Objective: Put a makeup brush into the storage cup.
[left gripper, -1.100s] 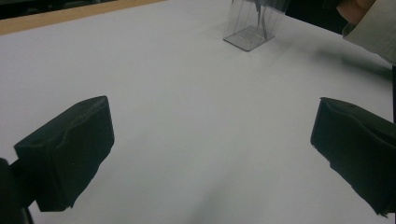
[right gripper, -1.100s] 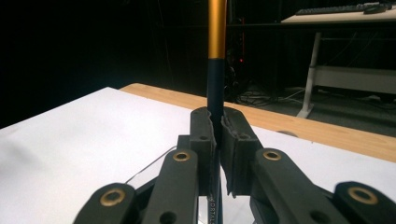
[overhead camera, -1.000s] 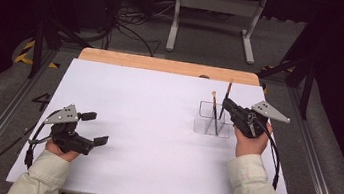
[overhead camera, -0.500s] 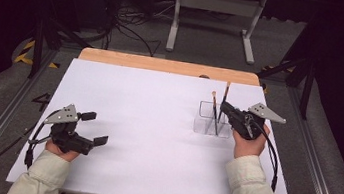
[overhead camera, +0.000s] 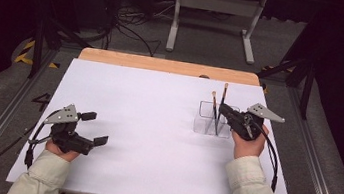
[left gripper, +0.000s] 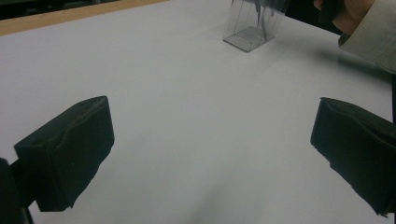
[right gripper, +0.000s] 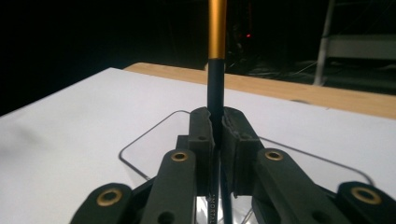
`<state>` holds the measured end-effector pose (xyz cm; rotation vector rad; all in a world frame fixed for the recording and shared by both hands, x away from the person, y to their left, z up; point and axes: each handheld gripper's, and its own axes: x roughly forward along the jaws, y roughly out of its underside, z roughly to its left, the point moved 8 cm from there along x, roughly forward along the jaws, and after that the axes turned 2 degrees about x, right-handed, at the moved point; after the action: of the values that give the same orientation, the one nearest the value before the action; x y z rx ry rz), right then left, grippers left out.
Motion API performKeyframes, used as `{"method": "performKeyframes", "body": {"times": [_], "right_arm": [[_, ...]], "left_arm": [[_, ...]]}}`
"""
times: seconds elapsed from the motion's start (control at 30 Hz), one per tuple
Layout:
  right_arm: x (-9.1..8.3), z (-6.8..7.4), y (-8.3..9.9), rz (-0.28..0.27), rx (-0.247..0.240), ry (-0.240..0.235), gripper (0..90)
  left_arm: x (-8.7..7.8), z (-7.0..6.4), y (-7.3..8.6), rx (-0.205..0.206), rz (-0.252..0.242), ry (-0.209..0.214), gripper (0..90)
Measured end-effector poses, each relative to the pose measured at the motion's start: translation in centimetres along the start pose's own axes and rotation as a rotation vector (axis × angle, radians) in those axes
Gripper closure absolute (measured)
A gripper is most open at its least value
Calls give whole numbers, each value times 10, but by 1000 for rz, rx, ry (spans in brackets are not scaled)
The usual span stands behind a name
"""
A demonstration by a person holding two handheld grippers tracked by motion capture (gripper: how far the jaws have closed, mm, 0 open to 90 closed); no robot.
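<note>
One pencil (right gripper: 216, 70) is pinched tight in my right gripper (right gripper: 215, 135) so it stands straight above the clear holder (overhead camera: 207, 118); my left gripper (overhead camera: 91, 128) waits, spread wide.

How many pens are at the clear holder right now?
2. One pen is clamped upright in the right tongs over the clear holder; the other pen stands inside it.

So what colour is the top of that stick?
Gold, above a black pen shaft; right gripper view.
</note>
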<state>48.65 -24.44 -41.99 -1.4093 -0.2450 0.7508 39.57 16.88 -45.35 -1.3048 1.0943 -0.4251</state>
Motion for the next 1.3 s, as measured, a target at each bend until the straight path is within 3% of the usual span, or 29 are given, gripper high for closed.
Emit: {"method": "performKeyframes", "body": {"times": [0.1, 0.13, 0.17, 0.3, 0.37, 0.57, 0.83, 1.3], "right_arm": [[-3, 0, -3, -24, 23, -2, 503], [-3, 0, -3, -24, 23, -2, 503], [-7, -1, -8, -47, 17, 11, 362], [-12, 2, -13, -65, -4, -1, 256], [-18, 6, -15, -59, -42, -8, 175], [-32, 20, -17, -50, -122, -45, 85], [-54, 25, -18, -77, -147, -75, 41], [-77, 27, 0, -56, -181, -98, 18]], "left_arm": [[0, 0, 0, 1, -1, 0, 1], [0, 0, 0, 1, -2, 0, 1], [0, 0, 0, 2, -1, 1, 1], [-1, 0, -1, 0, -7, 0, 0], [-3, 0, -2, -5, -20, -3, 0], [-11, -2, 0, -15, -37, -7, 0], [-22, -6, 2, -15, -59, -15, 0], [-29, -16, 6, -14, -90, 4, 0]]}}
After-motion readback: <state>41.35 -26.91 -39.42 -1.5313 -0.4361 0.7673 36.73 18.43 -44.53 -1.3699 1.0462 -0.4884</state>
